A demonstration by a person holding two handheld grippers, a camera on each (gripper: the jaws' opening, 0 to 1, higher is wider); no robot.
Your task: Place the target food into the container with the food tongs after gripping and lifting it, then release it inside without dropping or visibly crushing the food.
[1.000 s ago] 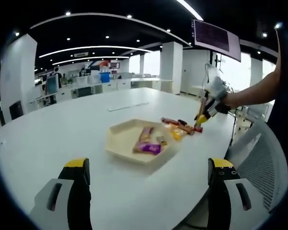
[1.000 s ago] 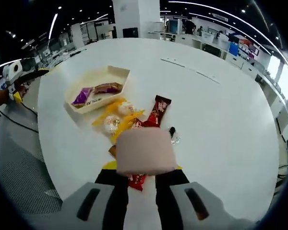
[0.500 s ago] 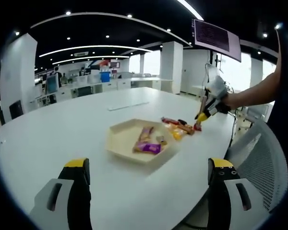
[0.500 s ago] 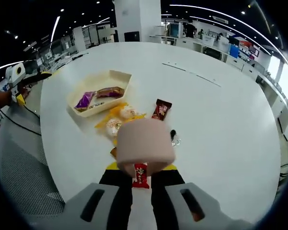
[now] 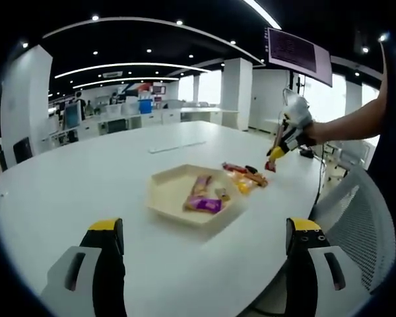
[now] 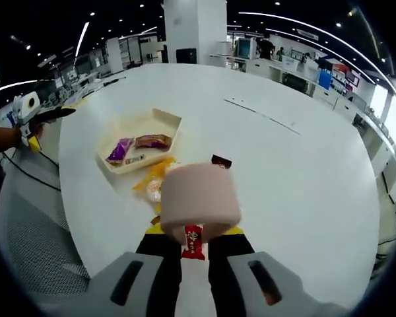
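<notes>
In the left gripper view, a person's bare forearm reaches in from 3 o'clock, holding the right gripper (image 5: 274, 156) above the far end of the white table (image 5: 86, 178); a small red packet hangs at its yellow tips. In the right gripper view that gripper (image 6: 193, 232) points down at the table, its jaws drawn close together and clamping a red snack packet (image 6: 193, 242), which hangs clear of the tabletop. A pink roll (image 6: 199, 202) sits on top of the jaws, hiding part of the loose snacks (image 6: 156, 185) lying below.

The cream hexagonal tray (image 6: 129, 131) lies toward 10 o'clock of the held packet, with a purple packet (image 6: 119, 149) and a brown packet (image 6: 152, 140) inside.

The left gripper (image 5: 201, 241) hovers level over the near table edge, jaws spread wide, grasping nothing. It appears again at 9 o'clock in the right gripper view.
</notes>
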